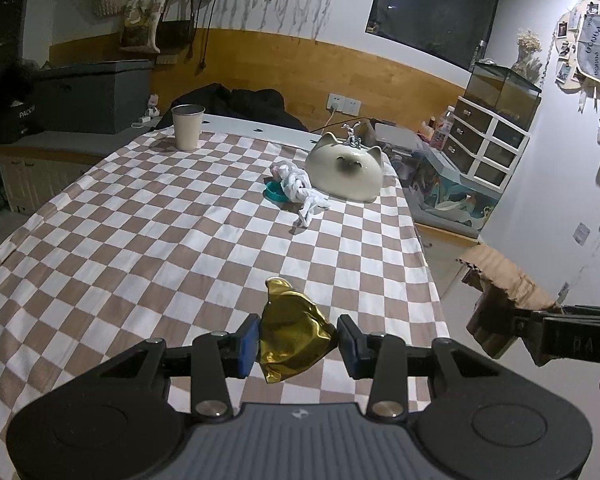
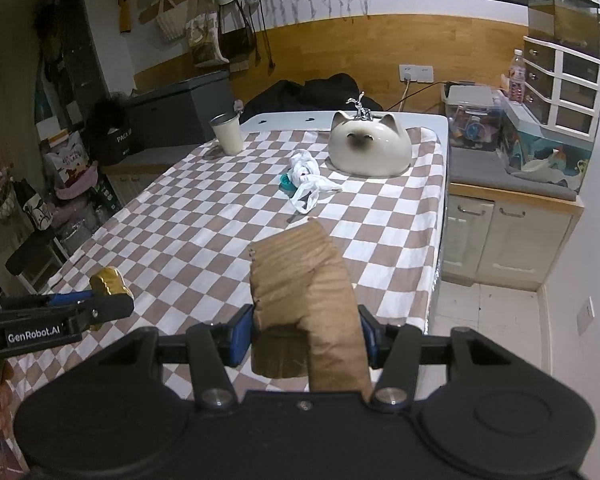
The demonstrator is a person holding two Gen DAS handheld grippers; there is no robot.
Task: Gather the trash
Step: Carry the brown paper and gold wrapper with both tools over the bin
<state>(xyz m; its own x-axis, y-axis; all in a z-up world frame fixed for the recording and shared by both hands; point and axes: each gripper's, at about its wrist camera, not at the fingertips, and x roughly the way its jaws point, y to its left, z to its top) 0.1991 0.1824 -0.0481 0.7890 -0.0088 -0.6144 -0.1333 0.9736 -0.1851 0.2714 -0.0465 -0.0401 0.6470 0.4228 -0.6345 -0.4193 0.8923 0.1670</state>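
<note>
My left gripper (image 1: 298, 344) is shut on a crumpled gold foil wrapper (image 1: 290, 338), held above the near edge of the checkered table (image 1: 160, 240). It also shows in the right wrist view (image 2: 108, 282) at the left. My right gripper (image 2: 306, 332) is shut on a piece of brown cardboard (image 2: 304, 292), also seen at the right of the left wrist view (image 1: 500, 292). A knotted white plastic bag (image 1: 300, 192) lies by a small teal lid (image 1: 276, 192) far across the table.
A cat-shaped ceramic bowl (image 1: 346, 172) stands at the far right of the table, a cream cup (image 1: 186, 126) at the far left. Cabinets and a drawer unit (image 2: 560, 80) stand to the right, a grey box (image 1: 96, 96) and shelves to the left.
</note>
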